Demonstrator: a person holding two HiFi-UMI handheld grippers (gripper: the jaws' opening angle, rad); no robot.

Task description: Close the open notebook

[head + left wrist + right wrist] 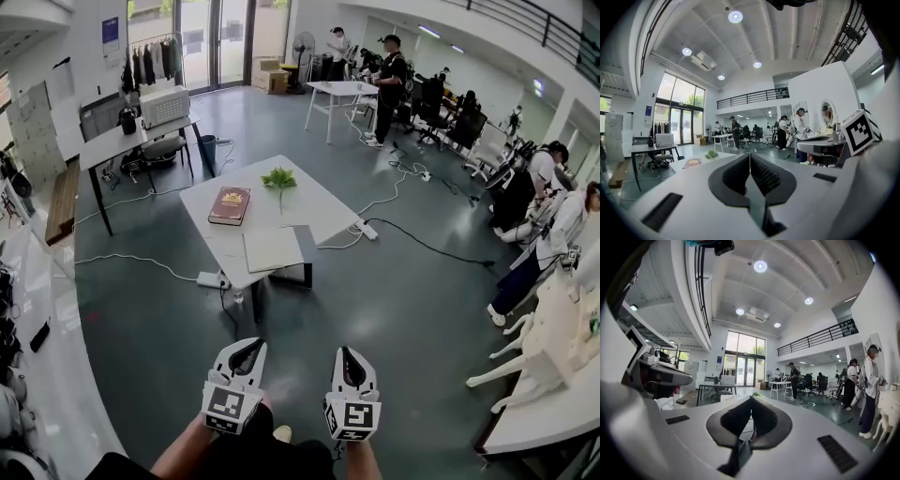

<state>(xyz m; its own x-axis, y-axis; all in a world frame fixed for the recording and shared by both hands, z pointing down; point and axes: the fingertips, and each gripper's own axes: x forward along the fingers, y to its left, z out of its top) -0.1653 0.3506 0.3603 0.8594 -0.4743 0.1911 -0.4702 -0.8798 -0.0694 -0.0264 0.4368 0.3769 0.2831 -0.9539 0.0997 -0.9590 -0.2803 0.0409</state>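
I hold both tools low in front of me, well short of the work, over bare dark floor (pixel 394 300). My left gripper (pixel 246 354) has its jaws pressed together with nothing between them, and my right gripper (pixel 347 364) is the same, pads meeting and empty; both point nearly level toward the low white table (pixel 314 204) ahead. The notebook (pixel 272 248) lies flat and pale at the near part of that table, its near edge right at the rim, and from here I cannot tell whether its pages lie open. Beyond it, toward the far left of the top, sits a closed brown book (pixel 229 204), apart from the notebook, and a green sprig (pixel 278 177) lies near the far edge. Between me and the table the floor is open. A white power strip (pixel 210 278) rests on the floor just beside the table's left near corner, with a cable (pixel 131 259) trailing off to the left, and a black cable (pixel 422 244) runs away on the right. To my right white furniture (pixel 548 342) stands close; to my left a long pale counter edge (pixel 56 375) curves along. A person in black (pixel 389 84) stands far off by another white table (pixel 339 89)
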